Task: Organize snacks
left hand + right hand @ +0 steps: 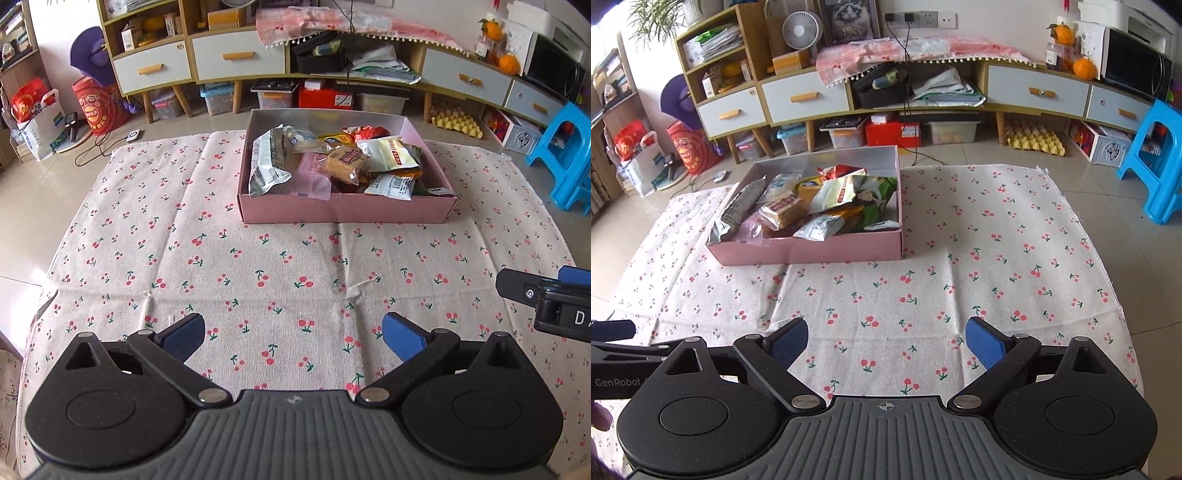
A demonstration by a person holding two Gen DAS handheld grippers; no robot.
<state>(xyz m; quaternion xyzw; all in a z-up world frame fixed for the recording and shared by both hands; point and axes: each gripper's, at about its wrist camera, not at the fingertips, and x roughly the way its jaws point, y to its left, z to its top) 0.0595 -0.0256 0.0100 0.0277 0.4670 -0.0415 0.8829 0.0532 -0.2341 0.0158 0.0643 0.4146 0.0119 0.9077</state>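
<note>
A shallow pink box [343,210] [812,251] sits on the cherry-print cloth [277,266] [960,277], filled with several snack packets: a grey-white bag [266,158] [737,214], a cracker pack [347,162] [785,208], a pale yellow-white bag [389,153] [840,192] and a green bag [877,201]. My left gripper [293,338] hovers over bare cloth well short of the box, wide open and holding nothing. My right gripper [886,341] is likewise open and empty, near the cloth's front. Each gripper shows at the edge of the other's view.
Beyond the cloth lies tiled floor, then a long low cabinet [236,59] [805,98] with drawers and storage bins beneath. A blue plastic stool [565,155] [1156,162] stands at the right. Bags [40,122] and a red drum [99,107] stand at the left.
</note>
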